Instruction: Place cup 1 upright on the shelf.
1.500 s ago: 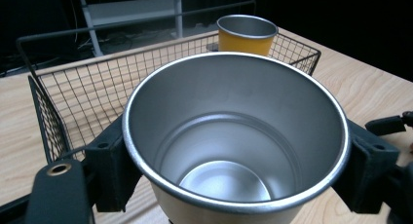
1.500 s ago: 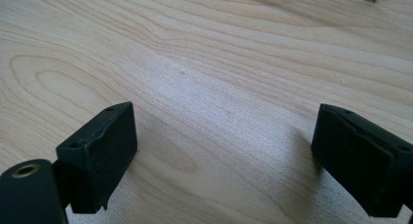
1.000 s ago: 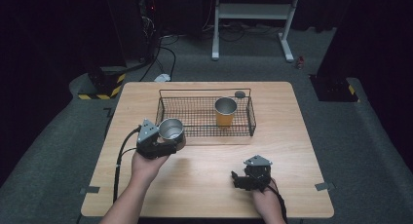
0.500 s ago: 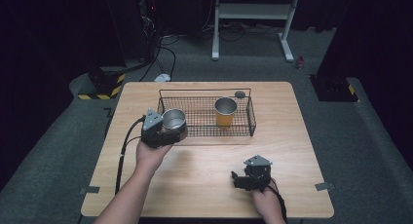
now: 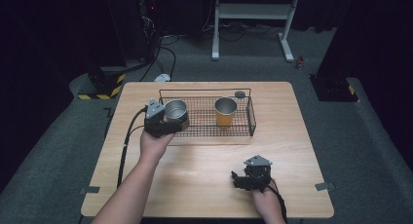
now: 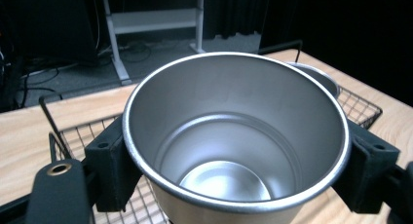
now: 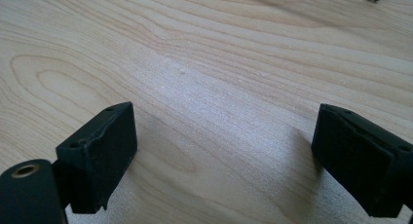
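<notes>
Left of centre in the high view, we are holding a steel cup (image 5: 176, 110) in our left gripper (image 5: 166, 121) over the wire basket (image 5: 251, 118) edge; it could catch there. Our right gripper (image 5: 242, 179) is resting wide open on the surface (image 5: 195, 175).

Left of centre in the frame, the left gripper (image 5: 168, 121) clasps a silver cup (image 5: 176, 110) at the left end of a wire basket (image 5: 251, 118). An orange cup (image 5: 225, 111) stands inside. Lower right, the right gripper (image 5: 242, 177) rests on the wooden table (image 5: 195, 170).
</notes>
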Demonstrator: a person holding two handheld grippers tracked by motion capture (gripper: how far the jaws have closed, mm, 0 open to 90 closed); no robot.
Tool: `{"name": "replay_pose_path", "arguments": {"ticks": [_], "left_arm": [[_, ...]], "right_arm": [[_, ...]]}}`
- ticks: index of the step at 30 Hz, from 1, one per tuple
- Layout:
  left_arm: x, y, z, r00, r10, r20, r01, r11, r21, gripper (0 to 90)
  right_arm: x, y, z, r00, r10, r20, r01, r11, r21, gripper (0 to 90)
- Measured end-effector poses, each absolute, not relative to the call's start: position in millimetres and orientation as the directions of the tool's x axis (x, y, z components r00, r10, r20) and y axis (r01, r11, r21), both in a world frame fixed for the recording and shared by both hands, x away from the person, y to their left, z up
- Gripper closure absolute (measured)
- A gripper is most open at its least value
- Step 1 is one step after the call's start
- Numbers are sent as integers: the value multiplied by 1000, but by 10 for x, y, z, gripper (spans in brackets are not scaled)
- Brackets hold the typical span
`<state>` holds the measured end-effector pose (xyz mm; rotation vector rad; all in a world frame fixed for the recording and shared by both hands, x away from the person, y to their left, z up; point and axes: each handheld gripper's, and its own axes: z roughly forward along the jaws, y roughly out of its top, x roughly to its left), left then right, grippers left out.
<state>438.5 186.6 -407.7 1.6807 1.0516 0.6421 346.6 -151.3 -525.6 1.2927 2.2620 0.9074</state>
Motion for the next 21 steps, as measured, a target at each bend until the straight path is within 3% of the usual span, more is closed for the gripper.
{"name": "replay_pose_path", "arguments": {"ticks": [21], "left_arm": [[4865, 1797, -4168, 443, 891, -99, 410, -103, 906, 190]], "right_arm": [[3471, -1515, -5257, -508, 862, -12, 614, 371, 696, 91]]}}
